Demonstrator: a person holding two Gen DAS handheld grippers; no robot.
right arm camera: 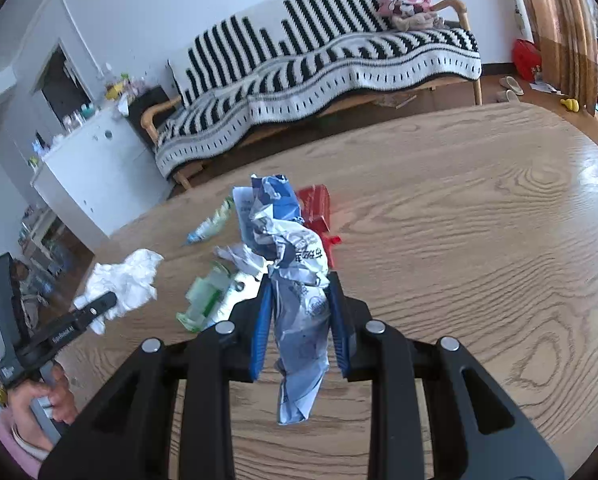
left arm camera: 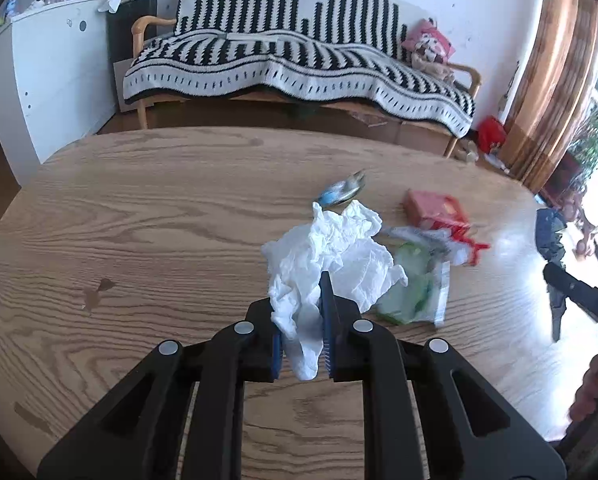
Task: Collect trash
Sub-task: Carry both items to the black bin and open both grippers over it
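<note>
Left gripper (left arm camera: 302, 312) fingers clenched on white tissue (left arm camera: 331, 256), bunched above the bench (left arm camera: 139, 208). Right gripper (right arm camera: 301, 300) fingers grasp blue wrapper (right arm camera: 295, 280), long axis running near-to-far between them.

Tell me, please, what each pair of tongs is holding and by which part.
The left tongs pinch the white tissue by its near lower end; the right tongs clamp the crumpled blue-and-white wrapper around its middle.

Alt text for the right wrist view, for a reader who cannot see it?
The right gripper clamps a crumpled blue-and-white wrapper above a wooden table. To its left, the left gripper holds a white tissue.
</note>
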